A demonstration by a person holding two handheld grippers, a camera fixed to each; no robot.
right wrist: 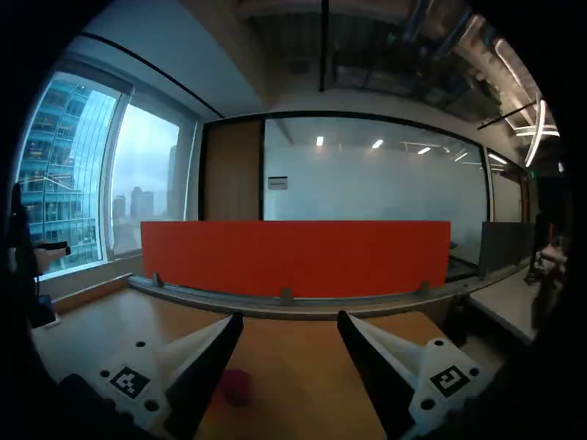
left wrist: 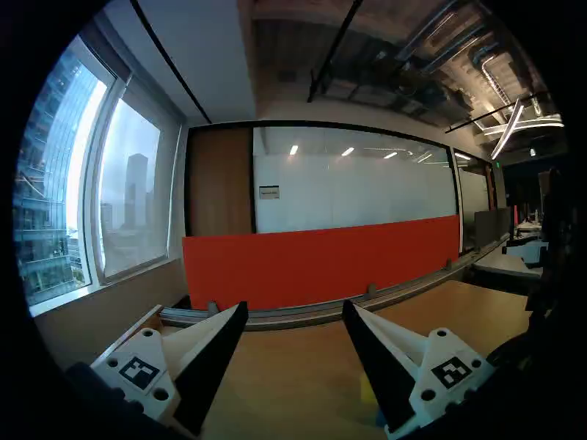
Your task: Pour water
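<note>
Magenta object [right wrist: 236, 386] on desk [right wrist: 293, 367] between spread right tool [right wrist: 290, 317] fingers [right wrist: 205, 359], nearer left.

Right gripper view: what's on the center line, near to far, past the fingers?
small purple object on the wooden desk → orange divider → frosted glass wall

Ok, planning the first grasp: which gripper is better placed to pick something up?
Probably right: the open right gripper has a magenta object low between its fingers. By the left gripper, a yellow object is mostly hidden.
</note>
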